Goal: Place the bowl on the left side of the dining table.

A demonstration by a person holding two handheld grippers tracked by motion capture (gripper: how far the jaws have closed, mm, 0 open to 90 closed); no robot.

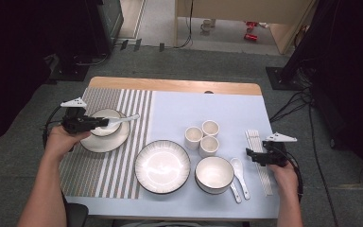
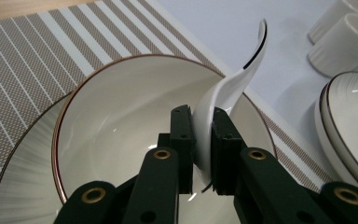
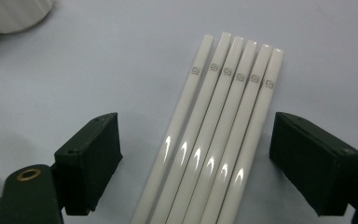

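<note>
My left gripper (image 1: 105,122) (image 2: 204,122) is shut on a white ceramic spoon (image 2: 230,84) (image 1: 123,120). The spoon's scoop sits over a small red-rimmed bowl (image 1: 105,129) (image 2: 121,112), and its handle points away past the rim. That bowl rests on a plate (image 1: 92,143) on the striped placemat (image 1: 108,165). At the table's right side my right gripper (image 1: 249,154) (image 3: 196,156) stands open, its jaws on either side of several white chopsticks (image 3: 216,140) (image 1: 260,163) that lie side by side on the pale blue cloth.
A large dark-rimmed plate (image 1: 162,166) lies at the front centre, with a bowl (image 1: 214,174) and a second spoon (image 1: 240,176) to its right. Three small cups (image 1: 202,136) stand behind the bowl. The table's far wooden edge (image 1: 170,85) borders a grey floor.
</note>
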